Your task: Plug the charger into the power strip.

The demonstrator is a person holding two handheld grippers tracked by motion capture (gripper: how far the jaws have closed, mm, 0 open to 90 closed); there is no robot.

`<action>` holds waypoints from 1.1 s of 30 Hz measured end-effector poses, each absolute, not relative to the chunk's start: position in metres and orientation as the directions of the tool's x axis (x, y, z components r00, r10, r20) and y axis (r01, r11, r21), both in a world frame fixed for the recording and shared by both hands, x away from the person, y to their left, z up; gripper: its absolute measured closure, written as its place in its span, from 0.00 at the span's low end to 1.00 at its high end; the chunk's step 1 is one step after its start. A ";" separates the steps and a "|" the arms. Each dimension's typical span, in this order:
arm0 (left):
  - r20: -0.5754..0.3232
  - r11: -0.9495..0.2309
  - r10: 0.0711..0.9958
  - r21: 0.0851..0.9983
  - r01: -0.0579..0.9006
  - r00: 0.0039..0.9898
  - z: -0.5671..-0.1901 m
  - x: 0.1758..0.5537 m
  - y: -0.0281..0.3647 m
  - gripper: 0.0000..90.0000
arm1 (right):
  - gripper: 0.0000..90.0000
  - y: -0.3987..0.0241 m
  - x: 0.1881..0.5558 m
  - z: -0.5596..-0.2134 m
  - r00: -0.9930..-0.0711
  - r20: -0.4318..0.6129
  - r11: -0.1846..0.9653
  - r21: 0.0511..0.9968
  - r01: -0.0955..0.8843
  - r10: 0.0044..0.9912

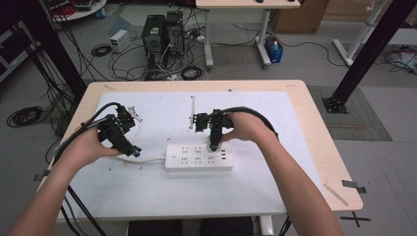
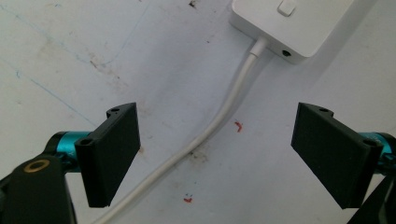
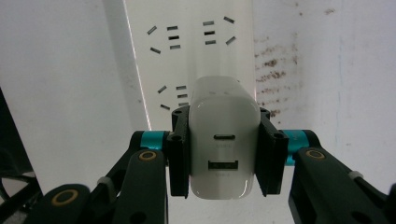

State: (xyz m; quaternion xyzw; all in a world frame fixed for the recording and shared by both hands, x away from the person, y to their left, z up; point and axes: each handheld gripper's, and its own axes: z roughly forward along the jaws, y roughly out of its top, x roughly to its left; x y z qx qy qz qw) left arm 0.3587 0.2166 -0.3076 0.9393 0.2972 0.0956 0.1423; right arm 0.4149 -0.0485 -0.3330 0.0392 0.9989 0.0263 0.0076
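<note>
Right gripper point(image 3: 224, 154) jaws pinching white charger point(image 3: 224, 140) over power strip point(image 3: 189, 51); prongs hidden beneath body. Left gripper point(image 2: 215, 154) jaws spread above strip's cord point(image 2: 219, 116) on bench point(image 2: 70, 56). Charger unreadable from high view.

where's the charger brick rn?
Clamped in the right gripper: the white charger sits over the power strip, at the strip's right end in the high view.

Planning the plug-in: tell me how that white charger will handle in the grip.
The white charger looks like a rigid, smooth block, so it probably won't flex but might slip. The right tool clamps its flat sides, which likely keeps it square above the power strip.
</note>
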 end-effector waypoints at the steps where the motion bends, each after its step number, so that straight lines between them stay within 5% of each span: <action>1: 0.095 -0.782 0.586 0.328 0.531 0.805 -0.308 0.358 0.216 0.17 | 0.69 -0.047 0.416 -0.335 -0.997 -0.007 0.996 0.051 0.078 0.079; 18: 0.086 -0.802 0.563 0.300 0.517 0.822 -0.324 0.363 0.211 0.17 | 0.70 -0.035 0.416 -0.354 -0.999 -0.028 0.999 -0.008 -0.038 -0.038; 33: 0.063 -0.803 0.553 0.306 0.511 0.831 -0.332 0.364 0.204 0.17 | 0.70 -0.034 0.414 -0.363 -0.998 -0.045 0.999 0.005 -0.046 -0.046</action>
